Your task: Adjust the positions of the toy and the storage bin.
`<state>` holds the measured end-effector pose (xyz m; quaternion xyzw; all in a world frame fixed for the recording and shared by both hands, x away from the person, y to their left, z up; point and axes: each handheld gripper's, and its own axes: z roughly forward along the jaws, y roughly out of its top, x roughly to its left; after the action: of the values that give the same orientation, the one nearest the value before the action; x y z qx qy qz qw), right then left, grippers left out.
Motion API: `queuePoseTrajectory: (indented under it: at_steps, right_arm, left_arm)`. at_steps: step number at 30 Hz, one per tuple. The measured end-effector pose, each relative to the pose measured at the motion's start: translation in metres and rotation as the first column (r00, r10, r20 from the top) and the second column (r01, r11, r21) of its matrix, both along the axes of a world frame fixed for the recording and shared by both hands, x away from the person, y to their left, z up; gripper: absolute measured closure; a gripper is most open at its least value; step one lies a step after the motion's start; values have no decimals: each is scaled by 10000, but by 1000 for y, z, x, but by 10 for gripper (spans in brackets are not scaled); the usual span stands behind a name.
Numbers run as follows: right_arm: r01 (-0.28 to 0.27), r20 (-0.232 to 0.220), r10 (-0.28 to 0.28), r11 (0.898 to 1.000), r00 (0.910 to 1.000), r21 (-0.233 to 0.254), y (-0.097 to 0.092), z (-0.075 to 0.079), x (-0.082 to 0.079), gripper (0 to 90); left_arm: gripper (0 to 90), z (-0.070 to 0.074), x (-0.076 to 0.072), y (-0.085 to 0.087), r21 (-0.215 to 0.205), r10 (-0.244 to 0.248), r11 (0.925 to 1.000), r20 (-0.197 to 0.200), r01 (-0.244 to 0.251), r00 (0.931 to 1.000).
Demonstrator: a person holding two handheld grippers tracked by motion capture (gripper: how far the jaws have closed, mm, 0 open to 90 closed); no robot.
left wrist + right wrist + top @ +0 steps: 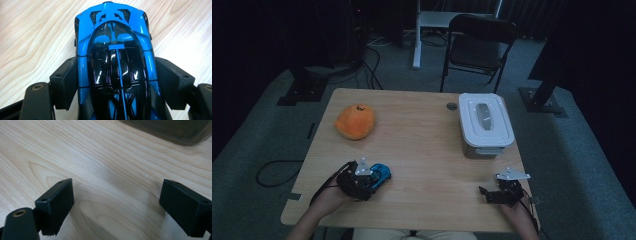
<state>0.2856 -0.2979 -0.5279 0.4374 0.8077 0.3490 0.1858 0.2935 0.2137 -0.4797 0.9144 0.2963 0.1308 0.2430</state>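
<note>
Blue and glossy black, the toy car (115, 62) sits clamped by its flanks in the left gripper (371, 179), low over the wooden table (422, 150), well short of the white lidded box (484, 122) and to its left. Carrying looks like the step in hand. The right gripper (498, 192), just in front of the box, stands wide and empty; lifting that lid probably comes next.

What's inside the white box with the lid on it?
You can't tell. The white box on the table has its lid shut on top, so whatever is inside is covered. Its sides don't show anything inside either.
</note>
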Motion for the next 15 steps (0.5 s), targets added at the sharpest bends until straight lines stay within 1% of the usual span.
queuePoseTrajectory:
  at_steps: [1, 2, 3, 4, 5, 6, 8, 9, 10, 11, 12, 13, 15]
  right_arm:
    - [35, 2, -35, 10000, 10000, 15, 0, 0, 0, 130]
    - [36, 4, -36, 10000, 10000, 15, 0, 0, 0, 130]
    - [36, 3, -36, 10000, 10000, 14, 0, 0, 0, 130]
    - [33, 4, -33, 10000, 10000, 10, 0, 0, 0, 131]
    - [38, 4, -38, 10000, 10000, 13, 0, 0, 0, 131]
    - [39, 5, -39, 10000, 10000, 12, 0, 0, 0, 131]
    - [40, 6, -40, 10000, 10000, 13, 0, 0, 0, 131]
    - [38, 7, -38, 10000, 10000, 9, 0, 0, 0, 132]
    - [37, 11, -37, 10000, 10000, 8, 0, 0, 0, 131]
    - [33, 14, -33, 10000, 10000, 6, 0, 0, 0, 132]
    - [36, 14, -36, 10000, 10000, 8, 0, 0, 0, 132]
    - [32, 18, -32, 10000, 10000, 5, 0, 0, 0, 131]
    - [27, 21, -27, 10000, 10000, 1, 0, 0, 0, 132]
  left_arm:
    - [259, -1, -3, 5, -16, -61, 10000, 196, 62, 9998]
    - [259, -2, -5, 10, -121, -85, 9999, 119, 86, 9999]
    - [259, -2, -7, 15, -192, -241, 9995, 19, 241, 9997]
    - [259, -3, -9, 19, -198, -351, 9992, 134, 354, 9993]
    - [259, -3, -10, 23, -234, -412, 9989, 25, 412, 9991]
    - [260, -4, -11, 25, -198, -480, 9987, 0, 480, 9988]
    - [259, -6, -13, 29, -5, -541, 9985, 2, 541, 9985]
    - [259, -7, -14, 31, -27, -547, 9985, 47, 548, 9985]
    - [259, -8, -13, 33, -107, -489, 9987, -111, 488, 9987]
    - [260, -9, -14, 34, -21, -586, 9983, -7, 586, 9983]
    - [259, -10, -14, 35, 6, -590, 9983, -27, 590, 9983]
    - [260, -11, -12, 37, -62, -628, 9980, -175, 627, 9979]
    - [259, -13, -12, 38, -109, -642, 9979, -137, 641, 9978]
